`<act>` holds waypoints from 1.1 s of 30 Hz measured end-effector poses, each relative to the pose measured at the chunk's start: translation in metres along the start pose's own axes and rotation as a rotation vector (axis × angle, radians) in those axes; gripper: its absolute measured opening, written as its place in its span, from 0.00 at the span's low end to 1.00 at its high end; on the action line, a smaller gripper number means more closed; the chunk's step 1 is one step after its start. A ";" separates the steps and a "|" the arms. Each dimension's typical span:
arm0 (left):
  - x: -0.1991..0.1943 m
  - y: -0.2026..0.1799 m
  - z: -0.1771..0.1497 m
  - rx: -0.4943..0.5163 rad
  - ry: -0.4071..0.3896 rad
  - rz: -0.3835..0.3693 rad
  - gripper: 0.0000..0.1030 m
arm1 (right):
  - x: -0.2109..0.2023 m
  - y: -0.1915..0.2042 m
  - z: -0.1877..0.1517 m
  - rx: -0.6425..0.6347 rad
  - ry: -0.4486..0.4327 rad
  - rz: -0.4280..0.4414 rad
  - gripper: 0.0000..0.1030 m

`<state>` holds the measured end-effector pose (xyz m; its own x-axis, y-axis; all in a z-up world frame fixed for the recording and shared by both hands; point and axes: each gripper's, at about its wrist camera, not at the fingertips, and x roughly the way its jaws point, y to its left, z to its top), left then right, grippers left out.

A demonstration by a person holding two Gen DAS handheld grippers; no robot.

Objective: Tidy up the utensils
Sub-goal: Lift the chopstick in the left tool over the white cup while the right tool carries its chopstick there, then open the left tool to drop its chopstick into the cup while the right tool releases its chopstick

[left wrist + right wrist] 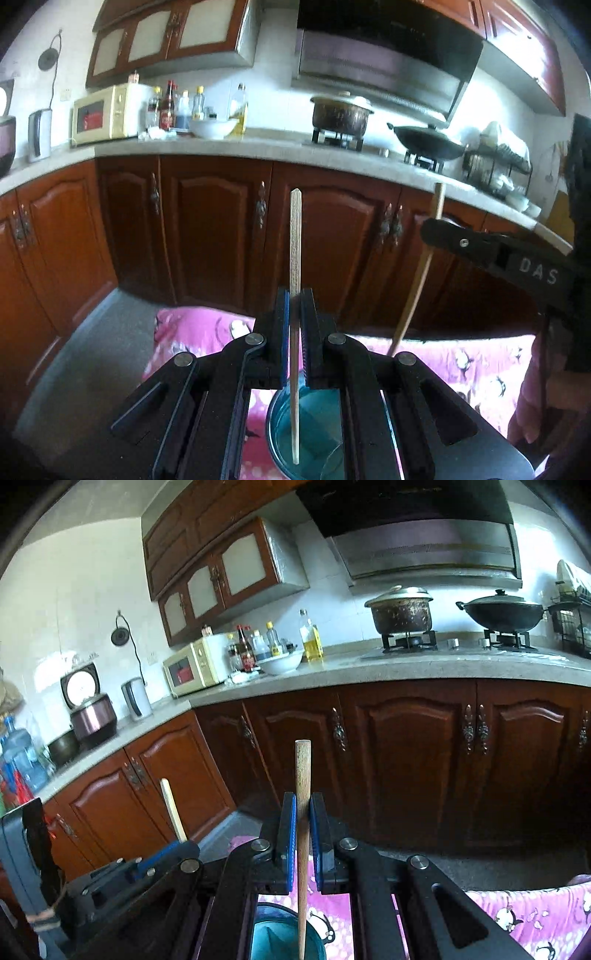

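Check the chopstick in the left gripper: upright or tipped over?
Upright. The pale chopstick stands near vertical, clamped between the left gripper fingers, lower tip hanging over the teal cup.

Two upright chopsticks (295, 258) (303, 812) above teal cup (314, 435)

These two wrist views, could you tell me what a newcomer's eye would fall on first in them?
Most striking is a pale chopstick held upright in the left gripper, its lower end hanging over a teal cup on the pink patterned cloth. The right gripper likewise clamps a rounder wooden stick above the same cup. Behind, a battered pot and a black wok sit on the stove.
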<state>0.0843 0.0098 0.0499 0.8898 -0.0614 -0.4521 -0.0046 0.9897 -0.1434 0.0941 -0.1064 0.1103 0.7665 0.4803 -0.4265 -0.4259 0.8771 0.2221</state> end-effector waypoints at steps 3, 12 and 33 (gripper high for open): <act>0.007 0.001 -0.014 -0.006 0.032 0.002 0.04 | 0.020 -0.006 -0.014 0.002 0.074 0.018 0.06; 0.014 0.001 -0.037 -0.042 0.112 0.017 0.04 | 0.046 -0.019 -0.049 0.025 0.232 0.053 0.06; -0.038 -0.024 -0.046 -0.050 0.124 0.046 0.58 | -0.038 -0.031 -0.083 0.020 0.215 -0.088 0.44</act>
<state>0.0301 -0.0177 0.0303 0.8248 -0.0351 -0.5643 -0.0691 0.9843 -0.1622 0.0386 -0.1528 0.0467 0.6792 0.3903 -0.6215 -0.3508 0.9165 0.1921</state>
